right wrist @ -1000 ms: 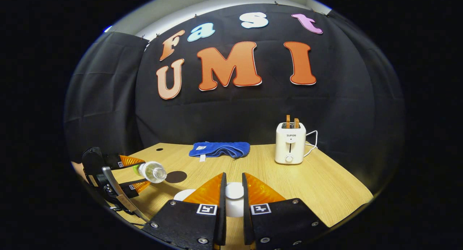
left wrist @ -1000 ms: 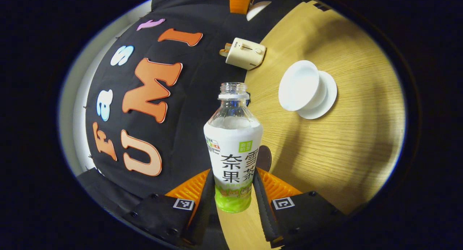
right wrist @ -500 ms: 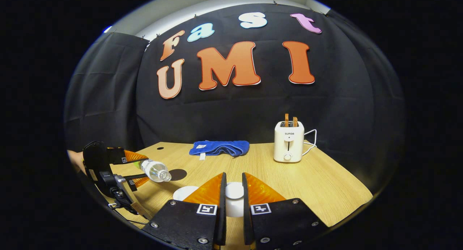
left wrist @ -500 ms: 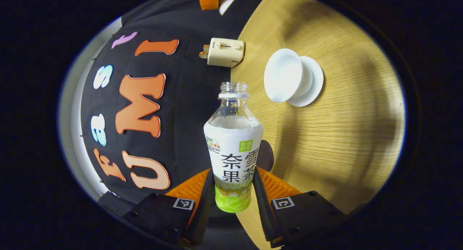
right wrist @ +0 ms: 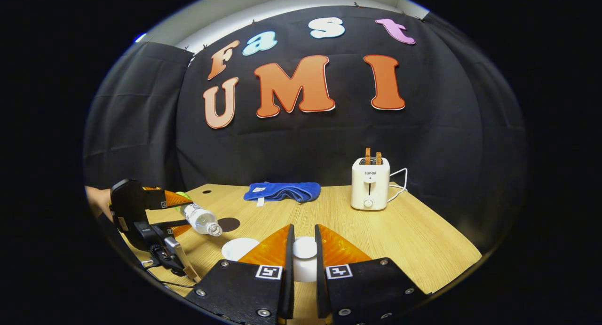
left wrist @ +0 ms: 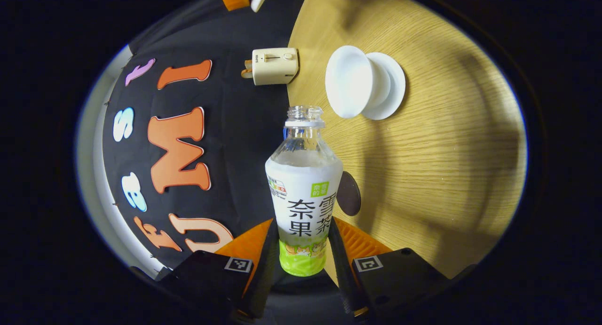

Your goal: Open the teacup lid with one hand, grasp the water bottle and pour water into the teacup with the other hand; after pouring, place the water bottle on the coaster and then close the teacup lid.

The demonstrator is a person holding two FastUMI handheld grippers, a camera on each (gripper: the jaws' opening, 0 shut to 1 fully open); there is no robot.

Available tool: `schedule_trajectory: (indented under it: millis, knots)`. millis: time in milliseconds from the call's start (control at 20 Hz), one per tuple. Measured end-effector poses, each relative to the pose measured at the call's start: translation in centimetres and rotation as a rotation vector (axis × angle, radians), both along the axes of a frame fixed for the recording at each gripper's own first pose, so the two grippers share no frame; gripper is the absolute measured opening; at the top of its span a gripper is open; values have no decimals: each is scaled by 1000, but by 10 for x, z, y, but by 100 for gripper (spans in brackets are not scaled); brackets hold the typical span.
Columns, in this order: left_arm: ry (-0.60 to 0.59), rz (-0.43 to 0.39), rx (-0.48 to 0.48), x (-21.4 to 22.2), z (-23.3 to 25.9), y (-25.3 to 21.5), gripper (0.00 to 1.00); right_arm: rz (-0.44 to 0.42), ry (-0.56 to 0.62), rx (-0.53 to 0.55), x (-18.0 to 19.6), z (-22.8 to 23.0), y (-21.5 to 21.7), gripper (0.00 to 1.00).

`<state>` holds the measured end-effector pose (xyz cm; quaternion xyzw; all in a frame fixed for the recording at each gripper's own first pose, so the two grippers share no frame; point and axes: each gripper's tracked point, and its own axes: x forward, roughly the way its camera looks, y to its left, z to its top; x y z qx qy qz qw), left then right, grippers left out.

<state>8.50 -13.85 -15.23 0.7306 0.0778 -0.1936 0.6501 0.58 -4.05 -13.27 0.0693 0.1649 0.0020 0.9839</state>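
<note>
The right gripper (right wrist: 304,257) pinches the white lid (right wrist: 304,248) over the table (right wrist: 423,249); off left, the left gripper (right wrist: 181,214) tips the water bottle (right wrist: 200,219) toward the open teacup (right wrist: 237,248); a toaster (right wrist: 370,183) stands behind.

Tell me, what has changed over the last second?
The left claw has tipped the water bottle further over, its mouth nearer the open teacup. Nothing was grabbed or released. The right claw still holds the lid; the toaster and blue cloth stayed put.
</note>
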Motion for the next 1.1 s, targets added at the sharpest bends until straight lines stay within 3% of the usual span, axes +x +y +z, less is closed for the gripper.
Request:
schedule_trajectory:
  millis: [50,200,300,350,450,700,750,1100]
  knots:
    - [-6,-7,13,1,1,-1,67,-2,2,0,0,-2,-1,19]
    - [-22,-19,50,2,3,-1,64,-6,18,6,-3,-8,-5,19]
    - [-23,-28,78,4,2,0,67,-4,24,10,-4,-11,-5,19]
    - [-22,-32,92,5,3,0,60,-2,27,8,-4,-12,-5,19]
    - [-25,-43,111,6,4,-2,64,-1,25,5,-4,-11,-7,19]
    - [-43,-60,138,13,9,-7,64,1,28,13,-4,-14,-7,19]
    - [-47,-64,144,14,10,-8,60,-2,28,12,-4,-15,-9,19]
    - [-56,-70,173,16,14,-9,64,-3,31,27,-6,-18,-8,19]
